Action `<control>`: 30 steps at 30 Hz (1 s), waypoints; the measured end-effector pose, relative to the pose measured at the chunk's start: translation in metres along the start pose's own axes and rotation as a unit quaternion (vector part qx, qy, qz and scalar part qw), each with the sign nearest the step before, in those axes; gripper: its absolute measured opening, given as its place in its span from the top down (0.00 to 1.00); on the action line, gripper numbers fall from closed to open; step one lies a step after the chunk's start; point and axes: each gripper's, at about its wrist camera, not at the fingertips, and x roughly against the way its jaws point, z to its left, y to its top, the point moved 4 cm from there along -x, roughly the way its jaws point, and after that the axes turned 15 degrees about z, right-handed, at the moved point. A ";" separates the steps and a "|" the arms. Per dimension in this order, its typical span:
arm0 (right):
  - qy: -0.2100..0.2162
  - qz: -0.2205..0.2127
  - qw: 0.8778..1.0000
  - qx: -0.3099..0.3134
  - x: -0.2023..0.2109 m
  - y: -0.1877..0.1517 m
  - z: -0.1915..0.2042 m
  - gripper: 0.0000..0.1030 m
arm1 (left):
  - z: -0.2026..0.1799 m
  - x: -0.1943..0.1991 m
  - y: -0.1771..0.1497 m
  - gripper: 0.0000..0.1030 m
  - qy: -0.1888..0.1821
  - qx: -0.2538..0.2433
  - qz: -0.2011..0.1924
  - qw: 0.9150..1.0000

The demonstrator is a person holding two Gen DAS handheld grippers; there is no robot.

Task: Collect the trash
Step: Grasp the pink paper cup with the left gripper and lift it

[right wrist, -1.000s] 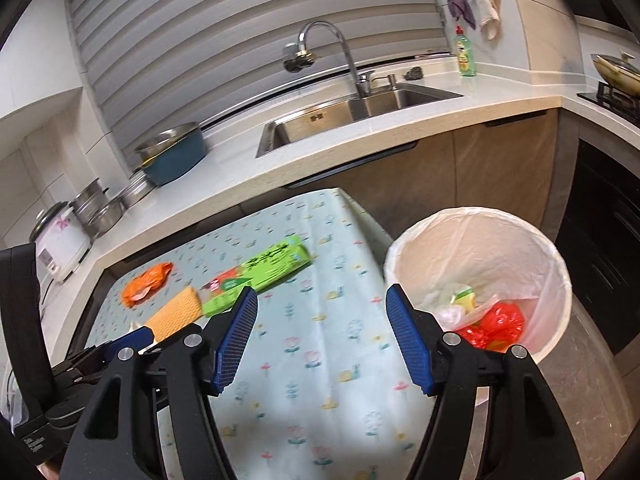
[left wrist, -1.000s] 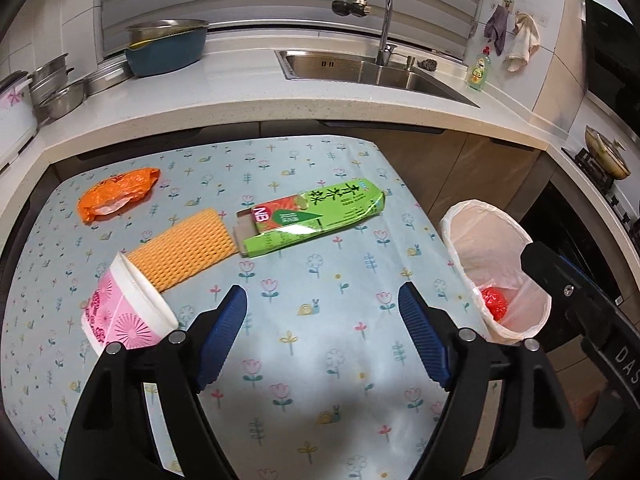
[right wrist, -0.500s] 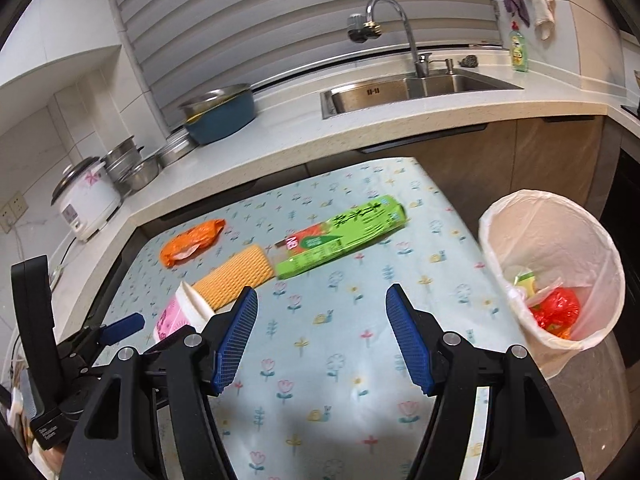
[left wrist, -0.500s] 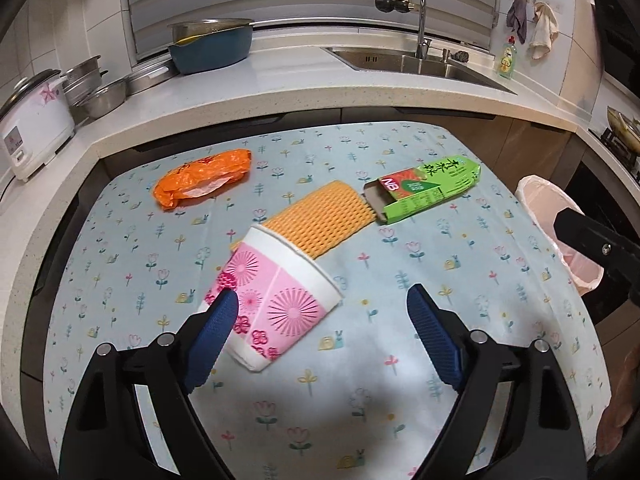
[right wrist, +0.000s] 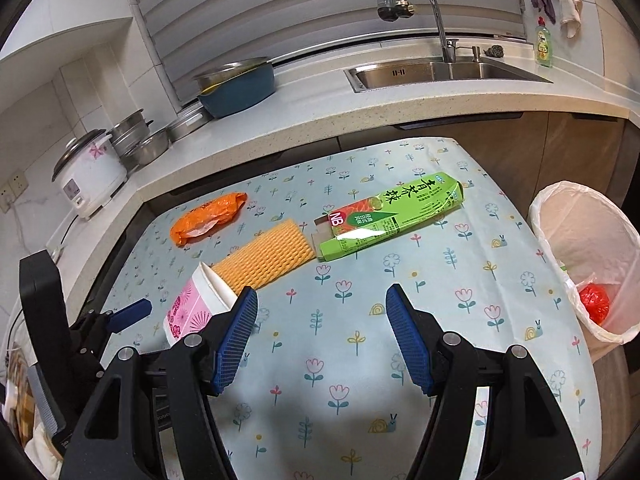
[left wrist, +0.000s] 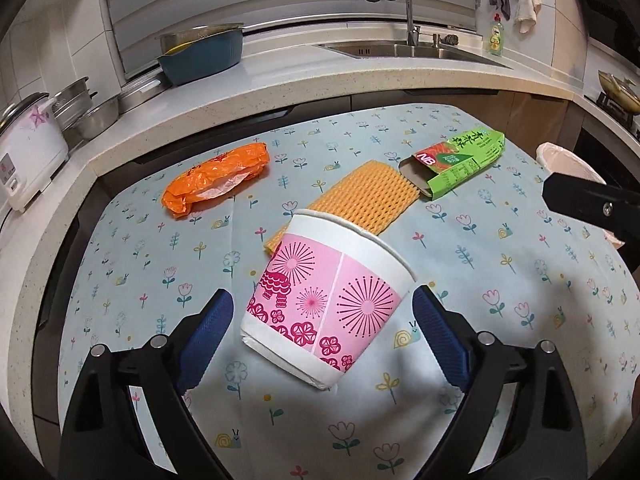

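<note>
Left tongs [left wrist: 320,316] have just been opening wide; the tipped pink cup [left wrist: 324,300] is straddled, pads clear of it. Right tongs [right wrist: 322,334] are held half open, empty, over bare counter [right wrist: 440,312]. Lined bin [right wrist: 580,248] is seen off the counter's right edge.

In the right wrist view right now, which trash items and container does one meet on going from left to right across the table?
Pink cup → orange plastic bag → yellow foam net → green carton → trash bin, standing beside the table's right edge.
</note>
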 end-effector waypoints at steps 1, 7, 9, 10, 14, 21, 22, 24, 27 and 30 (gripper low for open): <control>-0.001 0.001 1.000 0.000 -0.002 0.001 0.001 0.37 | 0.000 -0.004 0.001 0.15 0.000 -0.004 0.004 1.000; -0.001 0.010 1.000 0.002 -0.017 0.005 0.008 0.37 | 0.000 -0.022 0.004 0.15 -0.014 -0.011 0.027 0.999; -0.001 0.014 1.000 0.003 -0.022 0.005 0.010 0.37 | 0.000 -0.024 0.005 0.15 -0.017 -0.009 0.026 0.999; -0.002 0.015 1.000 0.003 -0.024 0.005 0.010 0.37 | 0.000 -0.024 0.005 0.15 -0.019 -0.008 0.026 0.999; -0.001 0.022 1.000 0.005 -0.031 0.005 0.014 0.37 | 0.002 -0.024 0.007 0.15 -0.031 0.009 0.029 0.999; -0.001 0.019 1.000 0.008 -0.030 0.007 0.017 0.37 | 0.001 -0.025 0.010 0.14 -0.027 0.029 0.037 0.999; -0.001 0.018 1.000 0.007 -0.029 0.007 0.017 0.37 | 0.001 -0.027 0.011 0.14 -0.024 0.027 0.040 0.999; -0.001 0.017 1.000 0.006 -0.028 0.007 0.015 0.37 | 0.000 -0.028 0.012 0.14 -0.025 0.029 0.042 0.998; -0.001 0.017 1.000 0.004 -0.028 0.007 0.013 0.37 | 0.002 -0.027 0.012 0.14 -0.032 0.038 0.042 0.998; -0.001 0.019 1.000 0.004 -0.029 0.006 0.012 0.37 | 0.004 -0.023 0.011 0.28 -0.046 0.051 0.041 0.997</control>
